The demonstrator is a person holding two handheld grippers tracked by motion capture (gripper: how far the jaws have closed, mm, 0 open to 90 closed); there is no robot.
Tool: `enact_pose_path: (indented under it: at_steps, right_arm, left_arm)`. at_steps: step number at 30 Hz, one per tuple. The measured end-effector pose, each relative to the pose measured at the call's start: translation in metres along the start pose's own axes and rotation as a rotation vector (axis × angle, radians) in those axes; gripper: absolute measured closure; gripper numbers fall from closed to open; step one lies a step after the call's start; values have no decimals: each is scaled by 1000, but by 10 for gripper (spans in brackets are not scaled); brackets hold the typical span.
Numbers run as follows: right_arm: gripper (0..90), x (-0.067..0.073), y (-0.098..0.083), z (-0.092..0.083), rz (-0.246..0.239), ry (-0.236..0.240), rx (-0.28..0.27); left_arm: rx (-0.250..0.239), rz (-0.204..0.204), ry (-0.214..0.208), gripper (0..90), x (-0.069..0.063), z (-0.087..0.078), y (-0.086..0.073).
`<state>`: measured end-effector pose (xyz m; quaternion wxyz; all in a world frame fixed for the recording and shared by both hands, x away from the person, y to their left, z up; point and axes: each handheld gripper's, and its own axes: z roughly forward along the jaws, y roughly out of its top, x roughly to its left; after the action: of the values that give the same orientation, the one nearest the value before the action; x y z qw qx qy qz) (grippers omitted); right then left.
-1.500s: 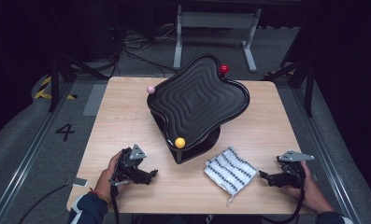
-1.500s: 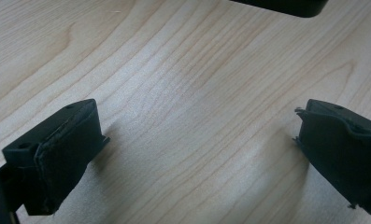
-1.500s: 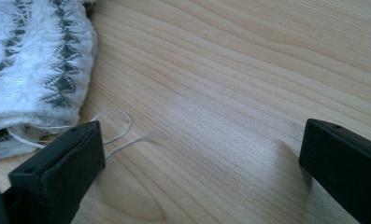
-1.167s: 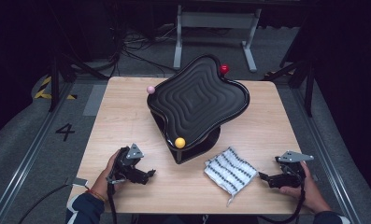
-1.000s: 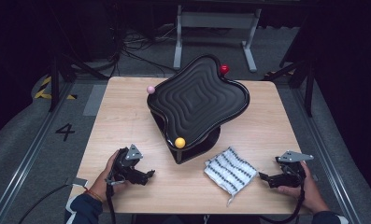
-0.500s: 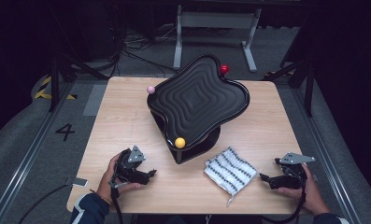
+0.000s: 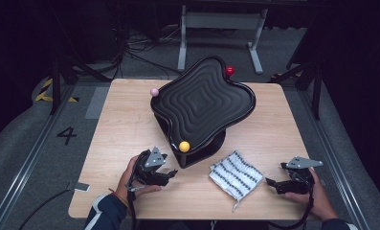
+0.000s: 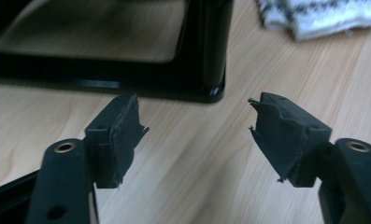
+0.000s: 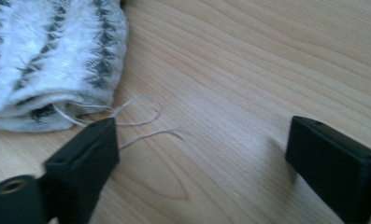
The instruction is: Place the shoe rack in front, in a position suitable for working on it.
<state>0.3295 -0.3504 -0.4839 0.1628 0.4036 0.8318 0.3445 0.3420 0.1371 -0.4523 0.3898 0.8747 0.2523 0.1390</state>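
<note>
My left gripper [image 7: 172, 173] sits around 7 o'clock on the table [image 7: 120, 139], jaws spread with nothing between them and just closing in a bit, pointed at the black wavy tray [image 7: 204, 103]. The folded cloth [image 7: 235, 173] lies at 5 o'clock, and my right gripper [image 7: 272, 183] sits just right of it, jaws wide apart over bare wood

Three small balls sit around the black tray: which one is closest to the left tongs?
The yellow ball, at the tray's near edge beside the left tongs; the pink and red ones sit at the far edge.
</note>
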Motion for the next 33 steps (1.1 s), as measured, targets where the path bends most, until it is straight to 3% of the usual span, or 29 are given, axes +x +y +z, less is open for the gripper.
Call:
enact_pose_path:
  at_steps: [2, 6, 9, 11, 14, 17, 19, 23, 27, 31, 33]
  right_arm:
    - [212, 3, 3, -3, -2, 21, -6]
    - [185, 15, 15, -12, -41, 32, -41]
    - [184, 26, 27, -18, -33, 59, -104]
    - [180, 38, 35, -14, -74, 58, -96]
    - [181, 56, 46, 1, -132, 60, -43]
    - [182, 66, 53, 14, -163, 77, -12]
    - [177, 69, 56, 20, -148, 85, -17]
    - [164, 75, 59, 32, -164, 75, 12]
    - [154, 76, 55, 40, -167, 70, 48]
    - [152, 74, 52, 40, -154, 85, 42]
    - [152, 68, 49, 40, -132, 128, 46]
  left_arm:
    - [-14, 6, -7, 359, -1, 2, 5]
    - [-49, -4, -9, 364, -2, 6, 12]
    - [-62, 0, -7, 376, -1, 10, 17]
    - [-62, 2, -9, 389, -1, 13, 20]
    - [-72, 7, -17, 418, -3, 16, 21]
    - [-86, -7, -36, 449, -2, 19, 23]
    - [-86, -5, -40, 478, -3, 21, 24]
    - [-95, -14, -79, 517, -3, 24, 25]
    - [-91, 6, -92, 547, -8, 26, 28]
    - [-92, 20, -109, 589, -12, 27, 29]
    - [-93, 38, -123, 593, -19, 29, 31]
